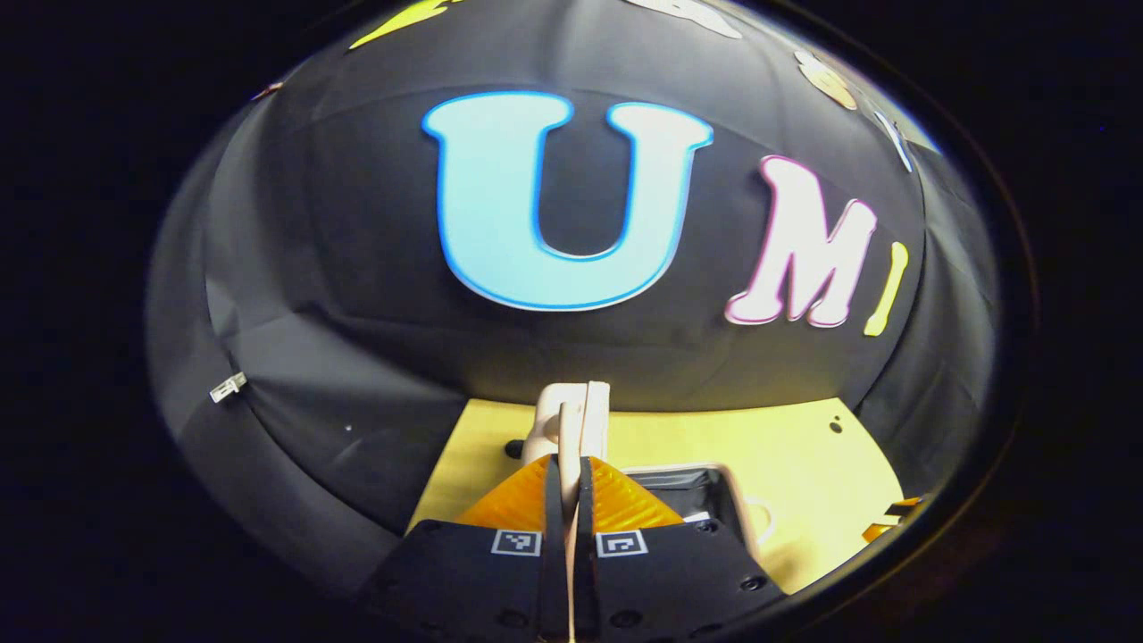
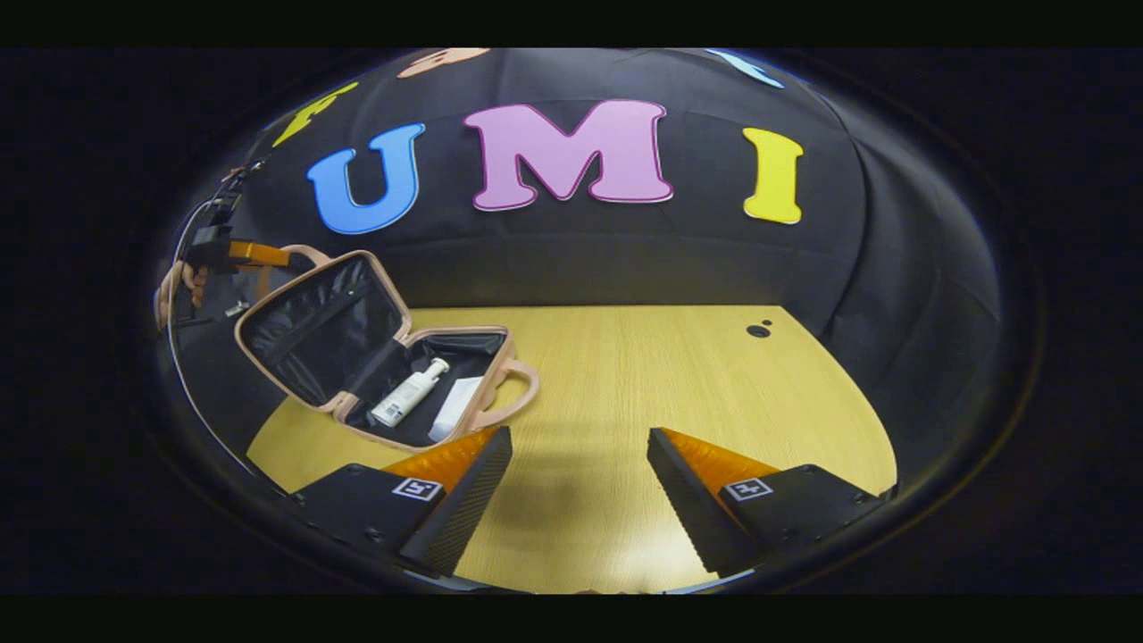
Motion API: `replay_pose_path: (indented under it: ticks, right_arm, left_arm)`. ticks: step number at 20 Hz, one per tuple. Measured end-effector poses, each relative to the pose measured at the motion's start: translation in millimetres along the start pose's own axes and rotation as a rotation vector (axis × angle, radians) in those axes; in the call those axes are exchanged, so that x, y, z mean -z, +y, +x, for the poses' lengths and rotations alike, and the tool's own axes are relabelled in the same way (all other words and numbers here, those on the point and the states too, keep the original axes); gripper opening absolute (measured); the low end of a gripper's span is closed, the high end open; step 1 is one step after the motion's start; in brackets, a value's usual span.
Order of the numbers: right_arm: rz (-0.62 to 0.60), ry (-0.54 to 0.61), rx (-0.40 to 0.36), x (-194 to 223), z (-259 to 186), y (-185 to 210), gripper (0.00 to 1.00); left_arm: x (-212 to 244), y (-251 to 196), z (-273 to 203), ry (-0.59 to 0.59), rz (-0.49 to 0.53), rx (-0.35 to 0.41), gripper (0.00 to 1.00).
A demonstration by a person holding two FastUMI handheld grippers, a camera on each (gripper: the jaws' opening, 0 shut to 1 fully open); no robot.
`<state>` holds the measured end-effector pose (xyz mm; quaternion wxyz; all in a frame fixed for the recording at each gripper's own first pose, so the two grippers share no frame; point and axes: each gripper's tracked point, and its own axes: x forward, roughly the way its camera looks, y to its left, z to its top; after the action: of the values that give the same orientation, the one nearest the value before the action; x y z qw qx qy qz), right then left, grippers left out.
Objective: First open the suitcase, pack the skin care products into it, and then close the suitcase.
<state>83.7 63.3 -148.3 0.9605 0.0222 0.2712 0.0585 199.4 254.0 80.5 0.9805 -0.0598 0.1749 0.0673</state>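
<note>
The pink suitcase (image 2: 497, 364) lies open at the table's left, its lid (image 2: 312, 330) tilted up and back. In its dark base lie a white pump bottle (image 2: 409, 393) and a white box (image 2: 454, 406). My left gripper (image 1: 571, 464) is shut on the lid's pale handle (image 1: 571, 415). In the right gripper view that left gripper (image 2: 268, 255) holds the lid's top, with a hand (image 2: 174, 290) behind it. My right gripper (image 2: 580, 446) hovers open over bare table, right of the suitcase, nothing between its fingers.
The wooden table (image 2: 670, 375) stretches to the right of the suitcase, with small dark holes (image 2: 758, 330) near its far right corner. Black cloth wall stands close behind the table. The base's front handle (image 2: 522, 393) sticks out toward my right gripper.
</note>
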Motion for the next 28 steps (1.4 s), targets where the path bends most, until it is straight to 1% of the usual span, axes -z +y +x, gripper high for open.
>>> replay_pose_path:
  ticks: [4, 6, 9, 12, 13, 15, 16, 18, 20, 21, 23, 24, 25, 26, 28]
  right_arm:
    - [0.003, -0.02, -0.037, -19.7, 9.7, -26.2, 0.98]
    - [0.014, -0.022, -0.06, -23.4, 15.2, -39.7, 0.98]
    - [0.03, -0.02, -0.086, -30.1, 21.1, -66.2, 0.98]
    - [0.051, -0.023, -0.093, -29.7, 24.4, -90.4, 0.97]
    - [0.057, -0.019, -0.093, -28.5, 26.5, -97.0, 0.97]
    - [0.07, -0.034, -0.086, -32.3, 28.4, -108.4, 0.98]
    - [0.077, -0.042, -0.088, -34.1, 29.6, -111.3, 0.98]
    - [0.085, -0.052, -0.079, -37.1, 32.3, -119.6, 0.98]
    - [0.115, -0.057, -0.066, -40.7, 29.4, -127.8, 0.98]
    - [0.129, -0.056, -0.065, -41.4, 29.8, -127.9, 0.98]
    - [0.136, -0.06, -0.061, -46.5, 23.6, -127.4, 0.97]
    - [0.143, -0.065, -0.058, -51.3, 18.7, -127.1, 0.98]
    - [0.153, -0.084, -0.062, -60.6, 12.2, -123.9, 0.98]
    - [0.154, -0.115, -0.064, -72.6, 4.1, -120.1, 0.97]
    - [0.118, -0.171, -0.049, -92.9, -12.8, -114.5, 0.97]
  left_arm:
    - [19.9, -106.0, 1.1, -0.008, -0.067, 0.071, 0.08]
    - [45.8, -156.3, 13.5, 0.013, -0.076, 0.099, 0.08]
    - [96.2, -213.4, 37.0, 0.07, -0.111, 0.119, 0.08]
    - [156.9, -259.1, 74.5, 0.136, -0.15, 0.115, 0.08]
    - [176.3, -262.9, 83.9, 0.155, -0.145, 0.105, 0.08]
    - [210.2, -271.8, 100.9, 0.205, -0.098, 0.081, 0.08]
    - [222.2, -280.2, 107.6, 0.225, -0.081, 0.086, 0.09]
    - [227.5, -285.5, 113.0, 0.229, -0.05, 0.103, 0.12]
    - [221.9, -285.9, 105.7, 0.227, -0.066, 0.103, 0.19]
    - [210.1, -286.0, 98.6, 0.194, -0.078, 0.101, 0.28]
    - [183.9, -293.8, 79.7, 0.132, -0.1, 0.132, 0.46]
    - [171.9, -293.4, 72.6, 0.093, -0.098, 0.14, 0.59]
    - [155.8, -291.2, 58.4, 0.049, -0.086, 0.143, 0.87]
    - [135.9, -283.7, 39.0, 0.002, -0.065, 0.141, 0.93]
    - [102.6, -271.6, 4.6, -0.093, -0.017, 0.129, 0.95]
